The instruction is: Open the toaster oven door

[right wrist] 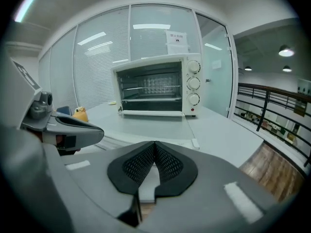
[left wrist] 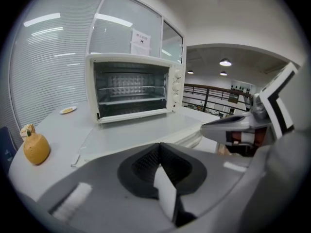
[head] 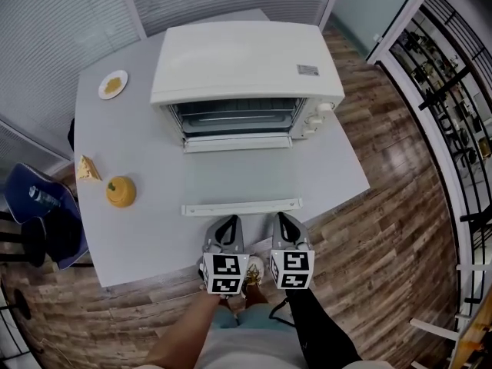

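Black mesh-textured pads on the left gripper (left wrist: 159, 147) are pressed together with nothing between them, and it's the same deal on the right gripper (right wrist: 154, 144): jaws closed, empty. Both sit side by side at the near edge of the pale grey table (head: 157, 233). Just past their tips is the white bar handle (head: 242, 206) of the clear glass door (head: 238, 174), which is swung all the way down, flat on the tabletop. Behind it stands the boxy cream-white metal toaster oven (head: 246, 60), cavity open, with a wire rack (right wrist: 151, 99) inside and three round knobs (right wrist: 193, 83) down its right side. Off to the left are an orange gourd-shaped toy (head: 121, 191), a yellow wedge (head: 88, 167), and a small white plate (head: 113, 84) holding something yellowish.
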Available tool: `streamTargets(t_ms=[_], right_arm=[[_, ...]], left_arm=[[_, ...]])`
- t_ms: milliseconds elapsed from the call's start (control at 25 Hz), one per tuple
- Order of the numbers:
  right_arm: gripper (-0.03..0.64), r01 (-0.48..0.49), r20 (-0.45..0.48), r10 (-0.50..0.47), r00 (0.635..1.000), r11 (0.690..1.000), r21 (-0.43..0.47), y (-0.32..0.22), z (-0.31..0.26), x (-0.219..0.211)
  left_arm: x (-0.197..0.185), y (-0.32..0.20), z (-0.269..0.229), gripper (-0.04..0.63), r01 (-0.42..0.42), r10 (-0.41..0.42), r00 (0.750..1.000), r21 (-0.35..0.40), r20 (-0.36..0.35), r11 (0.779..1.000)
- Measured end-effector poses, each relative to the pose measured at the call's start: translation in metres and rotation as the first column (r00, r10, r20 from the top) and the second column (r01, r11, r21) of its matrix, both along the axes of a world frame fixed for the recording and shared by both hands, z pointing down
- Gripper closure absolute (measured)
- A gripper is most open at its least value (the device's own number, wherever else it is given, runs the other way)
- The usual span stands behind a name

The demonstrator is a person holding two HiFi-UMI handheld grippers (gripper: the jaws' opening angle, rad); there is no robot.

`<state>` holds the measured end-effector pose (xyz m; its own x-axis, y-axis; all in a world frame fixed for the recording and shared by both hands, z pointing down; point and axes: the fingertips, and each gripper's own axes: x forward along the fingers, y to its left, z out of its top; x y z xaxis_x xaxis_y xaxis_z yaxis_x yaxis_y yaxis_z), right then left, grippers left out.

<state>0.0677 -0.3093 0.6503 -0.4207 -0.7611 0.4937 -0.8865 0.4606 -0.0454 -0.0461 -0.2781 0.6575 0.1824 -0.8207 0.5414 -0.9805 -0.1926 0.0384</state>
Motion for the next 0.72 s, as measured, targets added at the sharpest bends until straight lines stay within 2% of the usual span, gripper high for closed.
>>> streamTargets(t_ms=[400, 560, 720], right_arm=[[0.614, 0.029, 0.061, -0.039, 0.997, 0.986, 0.161, -0.025, -0.084, 0.001], [0.614, 0.051, 0.08, -0.071, 0.994, 0.971, 0.233, -0.035, -0.121, 0.002], [0.614, 0.065, 0.116, -0.105, 0.988, 0.95, 0.307, -0.042, -0.166, 0.005]], left_arm=[[-0.009, -0.022, -0.077, 0.537, 0.044, -0.05, 0.998, 0.156, 0.031, 0.987], [-0.018, -0.028, -0.11, 0.537, 0.079, -0.087, 0.996, 0.204, 0.029, 0.976], [-0.019, -0.034, -0.144, 0.537, 0.073, -0.087, 0.995, 0.249, 0.046, 0.966]])
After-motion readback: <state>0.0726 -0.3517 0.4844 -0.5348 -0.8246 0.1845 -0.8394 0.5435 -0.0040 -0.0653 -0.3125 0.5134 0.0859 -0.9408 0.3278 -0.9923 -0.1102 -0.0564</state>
